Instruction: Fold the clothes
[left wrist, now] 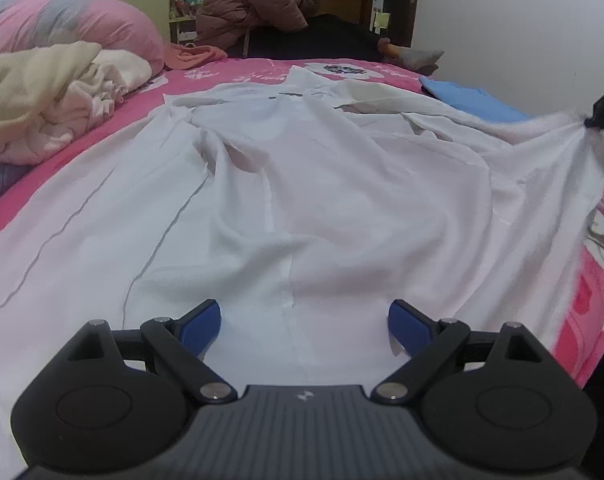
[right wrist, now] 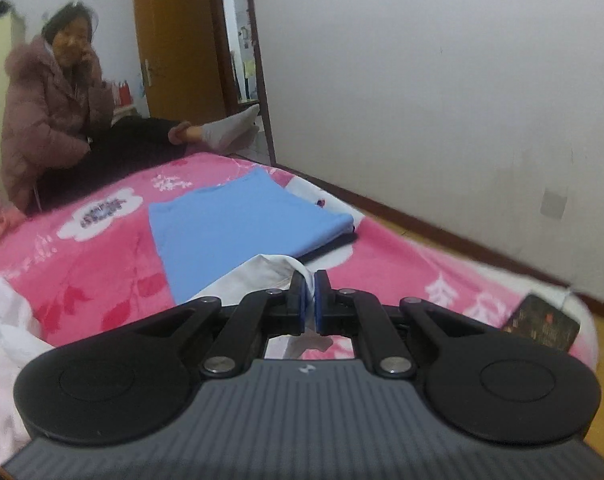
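The right gripper (right wrist: 310, 292) is pinching the white shirt (left wrist: 302, 184) near the bed's (right wrist: 101, 264) edge. The left gripper (left wrist: 304, 320) is hovering over it, fingers apart.

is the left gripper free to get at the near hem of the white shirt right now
Probably yes. The left gripper hangs just over the white shirt with its jaws wide and empty, and nothing lies on that stretch of cloth. The right gripper pinches a far edge, off to the side.

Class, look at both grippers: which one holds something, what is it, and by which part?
The right gripper pinches the white cloth garment by a bunched bit of its edge. The left gripper is open, holding nothing.
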Motion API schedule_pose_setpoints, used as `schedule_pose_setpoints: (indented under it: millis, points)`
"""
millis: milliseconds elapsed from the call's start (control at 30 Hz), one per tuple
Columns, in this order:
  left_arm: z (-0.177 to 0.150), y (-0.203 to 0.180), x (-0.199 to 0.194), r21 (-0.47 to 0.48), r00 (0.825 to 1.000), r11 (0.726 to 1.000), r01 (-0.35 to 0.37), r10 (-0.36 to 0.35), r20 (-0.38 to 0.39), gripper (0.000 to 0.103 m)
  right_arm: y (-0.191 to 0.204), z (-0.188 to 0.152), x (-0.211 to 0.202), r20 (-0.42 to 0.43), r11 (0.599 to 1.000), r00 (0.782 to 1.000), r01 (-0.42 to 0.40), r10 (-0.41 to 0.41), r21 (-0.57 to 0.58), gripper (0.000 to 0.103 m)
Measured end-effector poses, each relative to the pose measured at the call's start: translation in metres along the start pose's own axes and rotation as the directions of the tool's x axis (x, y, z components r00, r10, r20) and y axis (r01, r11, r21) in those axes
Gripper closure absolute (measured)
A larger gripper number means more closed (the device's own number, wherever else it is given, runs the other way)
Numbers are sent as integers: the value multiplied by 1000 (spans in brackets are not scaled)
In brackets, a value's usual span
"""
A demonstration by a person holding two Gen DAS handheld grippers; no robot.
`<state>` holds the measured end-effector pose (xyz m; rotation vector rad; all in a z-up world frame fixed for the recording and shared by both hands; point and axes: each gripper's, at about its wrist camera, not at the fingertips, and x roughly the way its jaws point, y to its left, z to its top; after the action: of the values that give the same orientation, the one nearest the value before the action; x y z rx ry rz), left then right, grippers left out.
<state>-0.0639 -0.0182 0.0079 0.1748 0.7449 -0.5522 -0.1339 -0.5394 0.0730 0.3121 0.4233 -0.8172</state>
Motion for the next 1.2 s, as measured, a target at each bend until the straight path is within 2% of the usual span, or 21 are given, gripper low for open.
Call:
schedule_pose_setpoints:
  millis: [100, 233, 333, 433, 533, 600, 700, 767, 833, 900, 1000, 1033, 1067, 1133, 1200]
  points:
    - [-3, 2, -3, -9, 1000, 1000, 4, -4, 0, 11, -1, -5, 10, -88, 1000, 996, -8, 8, 7, 98]
    - [-7, 4, -9, -2, 1000, 1000, 14, -14, -2, 11, -12, -16, 2, -127, 999, 991, 34, -29, 34, 94]
    - [-9, 7, -16, -13, 1000, 1000, 20, -20, 2, 11, -15, -15, -18, -95, 999, 995, 32, -28, 34, 87]
    - [-13, 14, -30, -32, 1000, 999, 18, -17, 22, 11, -1, -8, -48, -31, 1000, 999, -10, 9, -28, 83]
    - [-18, 25, -50, -61, 998, 998, 4, 0, 58, 11, 27, -4, -87, 42, 987, 995, -83, 90, -141, 75]
    - [-22, 37, -66, -94, 996, 995, -21, 28, 80, 11, 49, -5, -114, 72, 966, 981, -163, 180, -199, 73]
    - [-28, 66, -91, -171, 989, 981, -86, 105, 102, 11, 83, -12, -151, 63, 903, 928, -339, 367, -264, 73]
    - [-32, 91, -106, -228, 976, 960, -161, 190, 110, 11, 108, -25, -170, 28, 835, 874, -454, 485, -310, 72]
    - [-36, 119, -117, -290, 953, 926, -242, 284, 110, 11, 136, -45, -180, -38, 760, 819, -548, 573, -350, 70]
    - [-41, 148, -124, -360, 921, 873, -330, 381, 79, 11, 165, -70, -183, -128, 687, 769, -622, 627, -376, 70]
    - [-53, 191, -132, -459, 857, 757, -465, 516, -18, 11, 200, -107, -183, -249, 603, 701, -707, 669, -370, 70]
    - [-57, 204, -134, -484, 833, 716, -504, 552, -50, 11, 209, -117, -182, -276, 588, 683, -726, 676, -357, 70]
    - [-62, 214, -136, -505, 826, 693, -514, 560, -72, 11, 215, -126, -179, -296, 587, 671, -740, 680, -329, 70]
    - [-74, 230, -139, -551, 831, 666, -503, 549, -95, 12, 228, -144, -172, -335, 594, 644, -765, 688, -249, 70]
    - [-79, 235, -136, -576, 840, 657, -486, 533, -101, 14, 238, -160, -165, -382, 599, 613, -782, 691, -171, 70]
